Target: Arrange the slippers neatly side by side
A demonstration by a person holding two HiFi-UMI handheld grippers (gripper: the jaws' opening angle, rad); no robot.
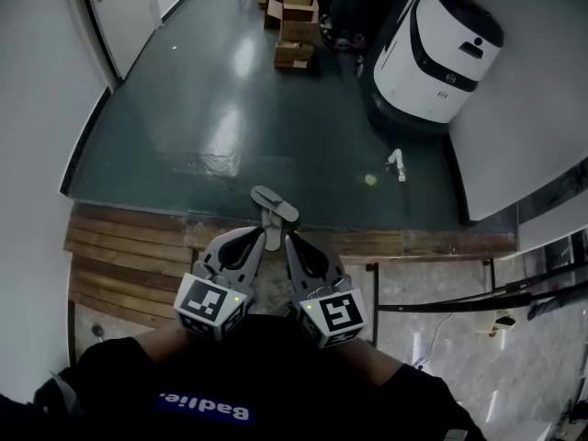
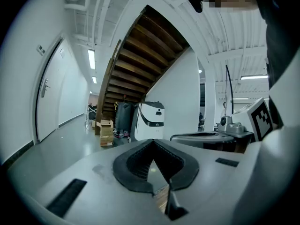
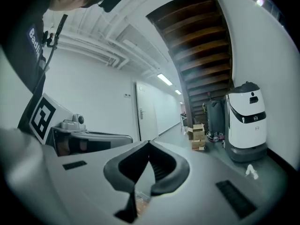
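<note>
A pale grey slipper (image 1: 276, 203), its near end hidden so that its pair cannot be made out, is seen at 12 o'clock just beyond the left gripper (image 1: 263, 239) and right gripper (image 1: 290, 243), both closed on nothing, while the contents of open brown cardboard boxes (image 1: 296, 26) farther off are unreadable.

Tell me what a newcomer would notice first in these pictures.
The left tool and the right tool sit close together at the bottom middle of the head view. Both are shut and empty, and a grey slipper lies just beyond their tips. A big white machine stands at the upper right, and stacked cardboard boxes sit at the far end of the dark floor.
</note>
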